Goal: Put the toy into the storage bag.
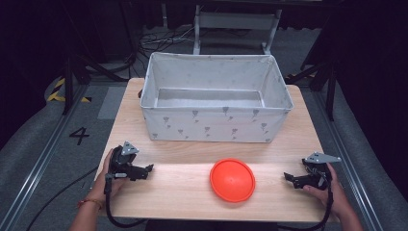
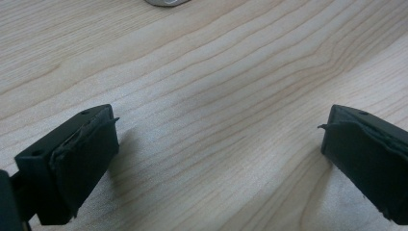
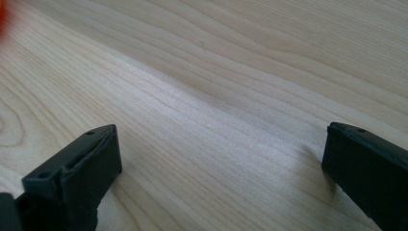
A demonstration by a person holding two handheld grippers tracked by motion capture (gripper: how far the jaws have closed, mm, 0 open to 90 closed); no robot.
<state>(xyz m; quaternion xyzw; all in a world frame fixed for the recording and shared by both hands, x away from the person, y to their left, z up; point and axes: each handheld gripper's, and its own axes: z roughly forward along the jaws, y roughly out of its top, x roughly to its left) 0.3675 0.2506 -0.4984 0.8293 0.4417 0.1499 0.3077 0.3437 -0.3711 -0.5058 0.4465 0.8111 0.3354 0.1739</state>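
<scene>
Near the front edge of the pale wood counter [image 1: 192,187], a person's 2 hands each hold a gripper low over the boards. The left gripper [image 1: 143,171] sits by the front-left corner, its tips pointing toward the middle of the counter. In the left gripper view its fingers [image 2: 82,159] stand wide apart, with bare wood grain between them and nothing held. The right gripper [image 1: 290,179] sits by the front-right corner, tips pointing back toward the middle, a grey three-cornered plate on top of it. In the right gripper view its fingers [image 3: 86,163] are likewise spread wide over bare wood, holding nothing.

Between the 2 grippers, a little right of the middle and close to the front edge, lies an orange round dish [image 1: 232,179], apparently rim down with its domed side up. It is apart from both grippers, touching neither, and lies somewhat nearer the right one. A blurred orange sliver [image 3: 4,14] at the top-left corner of the right gripper view is likely this dish, well off to the side of that gripper's fingers.

Farther back, across the middle and rear of the counter, stands a grey fabric bin [image 1: 211,126] with a small printed pattern; it is open at the top. It stands well apart from the dish. A curved grey edge [image 2: 166,2] at the top of the left gripper view cannot be identified.

Beyond the counter's rear edge are dark cables and a metal frame on the floor.
</scene>
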